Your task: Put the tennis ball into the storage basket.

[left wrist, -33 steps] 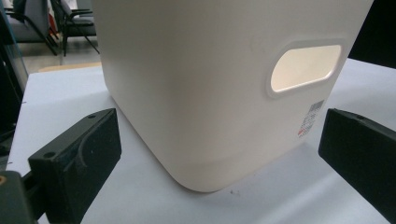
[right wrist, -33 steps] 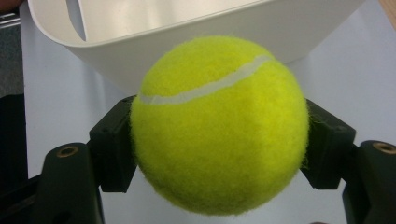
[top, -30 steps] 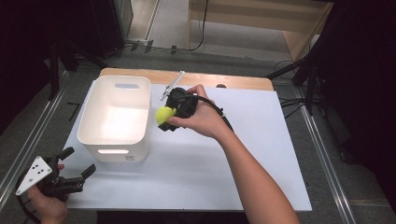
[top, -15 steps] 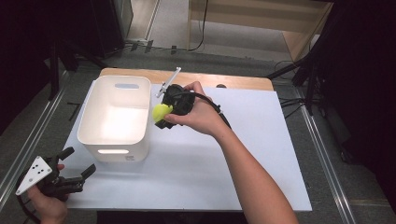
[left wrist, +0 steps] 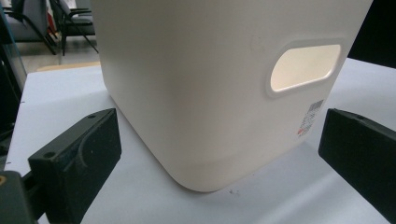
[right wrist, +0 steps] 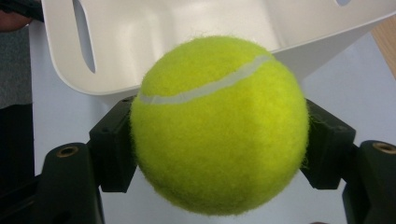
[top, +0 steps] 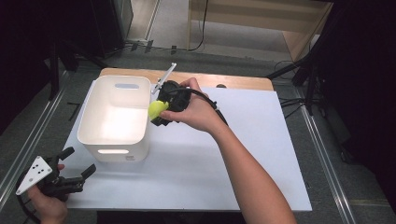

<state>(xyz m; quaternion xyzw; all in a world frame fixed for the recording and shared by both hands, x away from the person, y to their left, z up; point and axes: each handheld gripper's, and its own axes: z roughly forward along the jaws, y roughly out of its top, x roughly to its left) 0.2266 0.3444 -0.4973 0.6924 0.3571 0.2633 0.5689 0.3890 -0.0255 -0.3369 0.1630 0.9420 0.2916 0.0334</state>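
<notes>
My right gripper (top: 156,112) pinches a fuzzy yellow-green tennis ball (top: 157,108) at the white plastic bin's (top: 98,135) right rim; my left gripper (top: 79,169) rests spread near-left.

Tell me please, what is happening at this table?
A person works with two hand-held grippers. The right gripper is shut on a tennis ball and holds it at the rim of a white bin. The left gripper waits open near the bin's front corner, holding nothing. The ball is not yet in the bin.
</notes>
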